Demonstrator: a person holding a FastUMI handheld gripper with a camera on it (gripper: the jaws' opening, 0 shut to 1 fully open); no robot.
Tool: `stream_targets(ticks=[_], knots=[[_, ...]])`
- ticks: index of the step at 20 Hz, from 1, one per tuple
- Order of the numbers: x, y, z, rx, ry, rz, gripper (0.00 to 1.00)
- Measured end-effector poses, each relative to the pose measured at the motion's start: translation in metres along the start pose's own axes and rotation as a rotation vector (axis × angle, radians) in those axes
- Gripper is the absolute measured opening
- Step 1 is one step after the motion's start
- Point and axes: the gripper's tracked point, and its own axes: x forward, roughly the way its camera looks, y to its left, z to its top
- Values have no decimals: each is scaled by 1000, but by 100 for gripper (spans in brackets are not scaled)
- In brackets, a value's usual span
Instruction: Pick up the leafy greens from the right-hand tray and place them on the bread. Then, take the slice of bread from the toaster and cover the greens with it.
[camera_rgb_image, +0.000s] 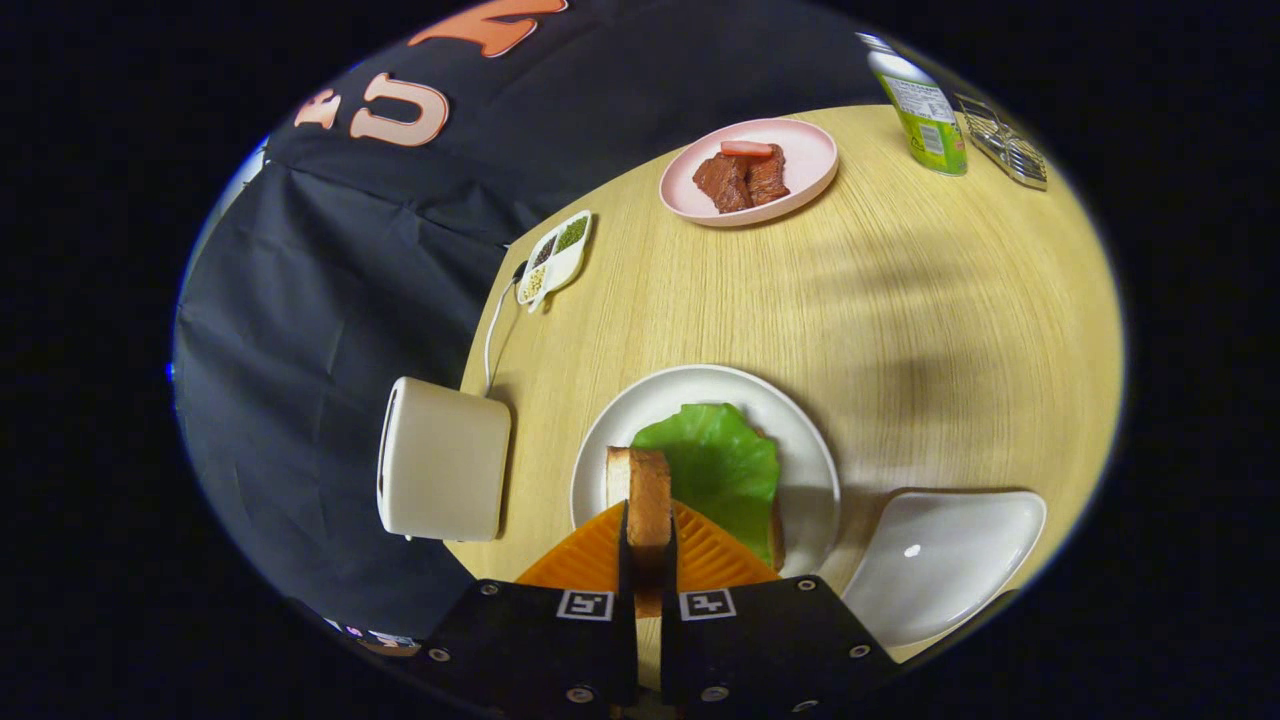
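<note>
The wooden bench (900, 300) carries everything in sight. At its near left edge stands the cream toaster (445, 460), with a white cord running from it up along the bench edge. Just to the right of the toaster sits a round white plate (800, 440), and on it lies the leafy greens (715, 465), a flat green leaf spread over a bottom slice whose crust shows at the leaf's right edge. To the right of that plate rests the right-hand tray (950, 560), a white, glossy, rounded dish. Farther off, a pink plate (810, 160) holds brown pieces of meat with a red strip on top. Beyond it, at the far right, a green can (925, 115) stands upright beside a metal rack (1005, 145). A small divided dish (555, 258) with seeds lies at the far left edge. The gripper (648, 560) has its fingers clamped on the slice of bread (645, 495), which stands on edge between them, above the near side of the white plate and the leaf.
</note>
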Motion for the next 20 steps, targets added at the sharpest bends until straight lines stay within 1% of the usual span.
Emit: stream_targets(ticks=[4,5,6,7,9,11,12,13,14,15,17,20], knots=[[3,-11,0,-53,-15,-45,11],[5,-16,-1,-65,-15,-71,14],[5,-22,0,-79,-22,-97,18],[5,-26,2,-89,-30,-117,27],[4,-28,4,-112,-44,-134,36],[3,-33,5,-152,-57,-165,41],[3,-38,5,-178,-60,-197,43],[2,-46,7,-210,-64,-236,51],[1,-51,5,-225,-56,-264,53],[-2,-50,2,-223,-43,-271,56],[-10,-43,9,-209,-76,-252,56],[-34,-32,31,-237,-154,-258,56]])
